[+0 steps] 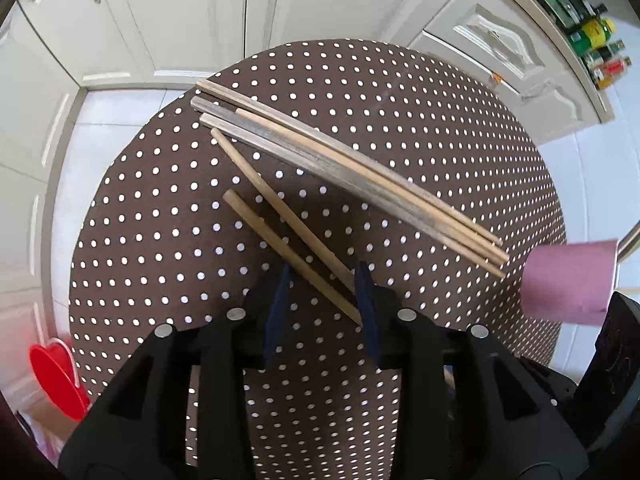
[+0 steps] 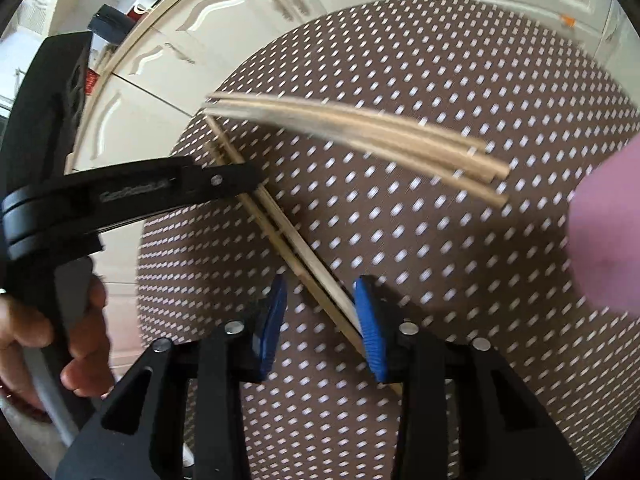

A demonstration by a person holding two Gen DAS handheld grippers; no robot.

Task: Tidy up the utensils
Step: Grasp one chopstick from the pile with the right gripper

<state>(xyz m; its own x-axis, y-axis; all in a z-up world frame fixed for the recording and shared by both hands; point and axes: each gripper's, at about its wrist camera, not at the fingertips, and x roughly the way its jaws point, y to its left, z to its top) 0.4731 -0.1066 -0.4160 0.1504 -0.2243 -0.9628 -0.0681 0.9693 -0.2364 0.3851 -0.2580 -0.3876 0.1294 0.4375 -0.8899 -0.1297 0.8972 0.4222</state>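
Observation:
Several wooden chopsticks lie on a round table with a brown polka-dot cloth [image 1: 160, 240]. A bundle of them [image 1: 348, 176] runs diagonally across the middle. Two loose chopsticks [image 1: 280, 232] lie nearer, their lower ends between the fingers of my left gripper [image 1: 324, 284], which is open just above them. In the blurred right wrist view my right gripper [image 2: 320, 300] is open, with the same two loose chopsticks [image 2: 304, 248] passing by its right pad [image 2: 370, 328]. The bundle [image 2: 360, 136] lies farther off. The left gripper's arm [image 2: 160, 188] reaches in from the left.
A pink cup [image 1: 568, 284] stands at the table's right edge; it also shows in the right wrist view [image 2: 608, 240]. White kitchen cabinets [image 1: 200, 20] stand behind the table. A red heart-shaped object [image 1: 56, 376] is at lower left. Bottles [image 1: 600, 52] stand on the counter, upper right.

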